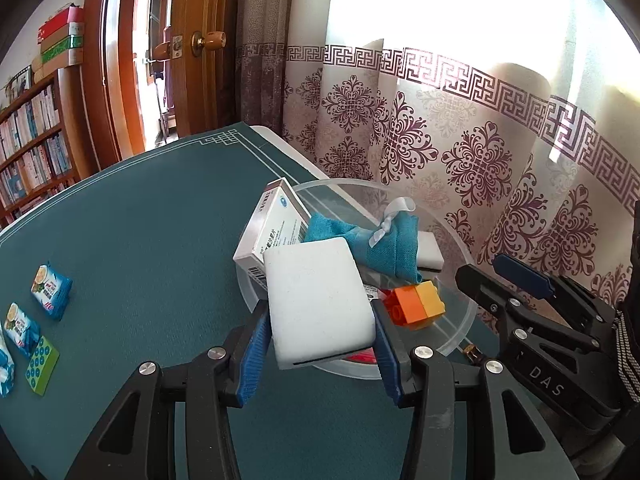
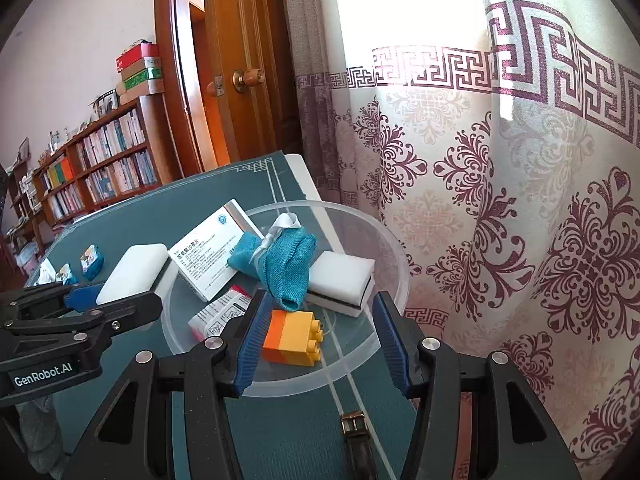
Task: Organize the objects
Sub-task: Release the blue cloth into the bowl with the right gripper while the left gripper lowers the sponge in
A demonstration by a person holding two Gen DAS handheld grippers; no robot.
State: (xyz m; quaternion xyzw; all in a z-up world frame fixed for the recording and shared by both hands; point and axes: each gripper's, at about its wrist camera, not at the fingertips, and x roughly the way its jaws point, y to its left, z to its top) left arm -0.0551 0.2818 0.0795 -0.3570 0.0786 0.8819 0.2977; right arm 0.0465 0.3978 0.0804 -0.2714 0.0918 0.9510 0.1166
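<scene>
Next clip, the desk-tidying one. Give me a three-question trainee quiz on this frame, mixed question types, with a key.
1. True or false: the left gripper holds a white sponge.
2. Which lies in the clear bowl? A) teal cloth pouch B) green dotted card C) blue snack packet
3. Fill in: the toy block between the right gripper's fingers is orange and ____.

Key: 1 true; 2 A, since the green dotted card and a blue snack packet lie on the green mat outside the bowl; 3 yellow. The right gripper's pads do not press the block on both sides.
</scene>
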